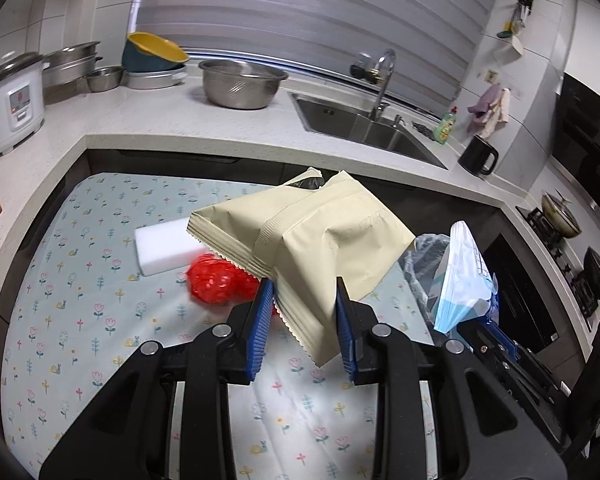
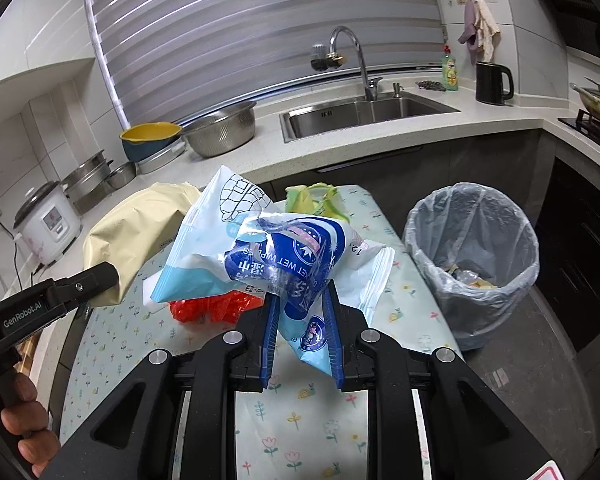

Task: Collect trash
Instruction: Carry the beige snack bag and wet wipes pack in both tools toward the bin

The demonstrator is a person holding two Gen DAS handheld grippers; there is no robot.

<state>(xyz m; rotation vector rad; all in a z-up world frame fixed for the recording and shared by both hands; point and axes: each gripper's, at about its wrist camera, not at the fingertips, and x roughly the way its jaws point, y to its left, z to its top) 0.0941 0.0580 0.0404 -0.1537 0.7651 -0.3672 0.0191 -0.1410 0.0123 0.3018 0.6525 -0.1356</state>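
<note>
Left wrist view: left tool (image 1: 305, 322) is clamping the cream snack bag (image 1: 300, 236) by its crimped edge, blue pads pressing on both sides, bag hanging clear above the floral-covered bench (image 1: 80, 280). Red crumpled wrapper (image 1: 216, 282) is lying on the bench just under the bag, next to a white foam block (image 1: 160, 250), both untouched so far. Right tool (image 1: 488, 320) is showing at the right edge, carrying a blue-white wet-wipes packet (image 1: 460, 280). Sink (image 1: 364, 120) and steel colander (image 1: 242, 84) are sitting on the kitchen counter behind, not part of this. Right wrist view: right tool (image 2: 300, 328) is clamped on the wet-wipes packet (image 2: 268, 256), which is crumpled and held up off the bench (image 2: 308, 420). Lined trash bin (image 2: 474, 256) is standing on the floor just beside the bench's right end, already holding some scraps at the bottom. Left tool (image 2: 104, 274) is coming in from the left with the cream snack bag (image 2: 140, 236), a hand (image 2: 24, 420) gripping its handle. Red wrapper (image 2: 212, 306) is partly hidden under the packet; a yellow-green bag (image 2: 312, 200) is lying at the far end of the bench. Progress, judging roughly: some trash is in the bin, two pieces are in hand and not yet dropped, and the red wrapper, the yellow-green bag and maybe the foam block are left to collect.
</note>
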